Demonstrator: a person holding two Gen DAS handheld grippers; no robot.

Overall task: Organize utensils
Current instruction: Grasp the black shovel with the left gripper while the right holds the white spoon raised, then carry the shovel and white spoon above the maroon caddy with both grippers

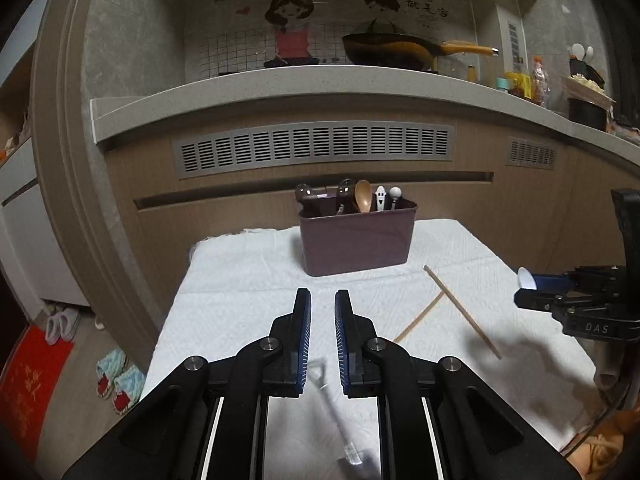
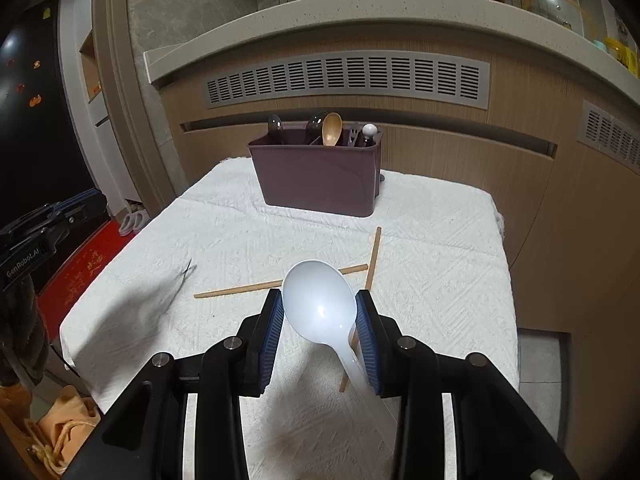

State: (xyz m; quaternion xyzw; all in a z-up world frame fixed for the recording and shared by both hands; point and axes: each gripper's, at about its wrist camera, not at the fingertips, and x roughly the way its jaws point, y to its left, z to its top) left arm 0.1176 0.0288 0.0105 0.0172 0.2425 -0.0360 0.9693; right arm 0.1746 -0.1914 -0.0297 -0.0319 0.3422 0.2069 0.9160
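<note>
A maroon utensil holder (image 1: 356, 248) (image 2: 320, 188) stands at the far end of the white cloth, with a wooden spoon (image 1: 363, 196) and several other utensils upright in it. Two wooden chopsticks (image 1: 462, 312) (image 2: 374, 256) lie crossed on the cloth in front of it. My right gripper (image 2: 319, 296) is shut on a white plastic spoon (image 2: 320, 312), whose bowl sits between the pads; it also shows in the left wrist view as the right gripper (image 1: 532, 292). My left gripper (image 1: 323, 294) hovers over the near cloth, jaws almost together on a clear plastic utensil (image 1: 348, 440) that slants down below them.
The white cloth (image 2: 440, 280) covers a small table in front of brown cabinets, under a grey counter (image 1: 280, 84) with a wok (image 1: 392, 52). The table drops to the floor on the left, where slippers (image 1: 118, 380) and a red mat (image 1: 28, 384) lie.
</note>
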